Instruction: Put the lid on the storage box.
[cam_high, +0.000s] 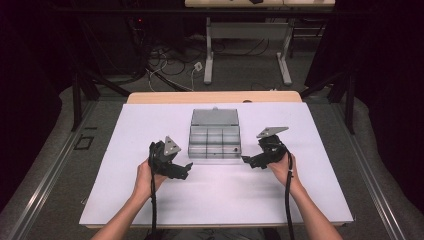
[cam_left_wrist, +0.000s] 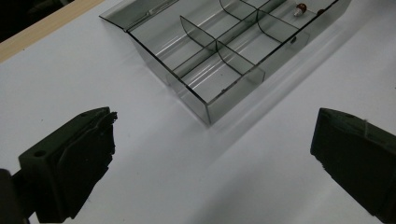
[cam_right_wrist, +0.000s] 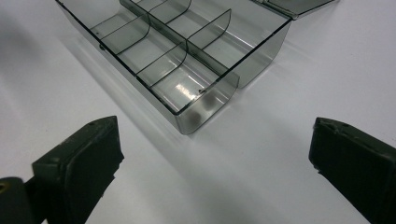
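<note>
Compartments of a clear smoky-grey plastic organiser box (cam_high: 215, 142) are seen open on the white table surface (cam_high: 150, 200), near the middle of the table, with the hinged lid (cam_high: 214, 117) folded back flat on its far side. The box is divided by thin curved partitions into several cells. In the left gripper view, a small brownish item with a pale tip (cam_left_wrist: 300, 8) is seen lying in a cell at the far corner of the box; what it is cannot be told.

The left gripper (cam_high: 187, 169) is held just beside the box's near left corner, apart from it, its jaws spread wide with nothing between them. The right gripper (cam_high: 246, 160) is held just beside the box's near right corner, likewise not touching, and its jaws are also spread wide and empty. Each gripper is pointed inward at the box from its own side.

Beyond the white surface, a wooden table edge (cam_high: 215, 96) is seen.
</note>
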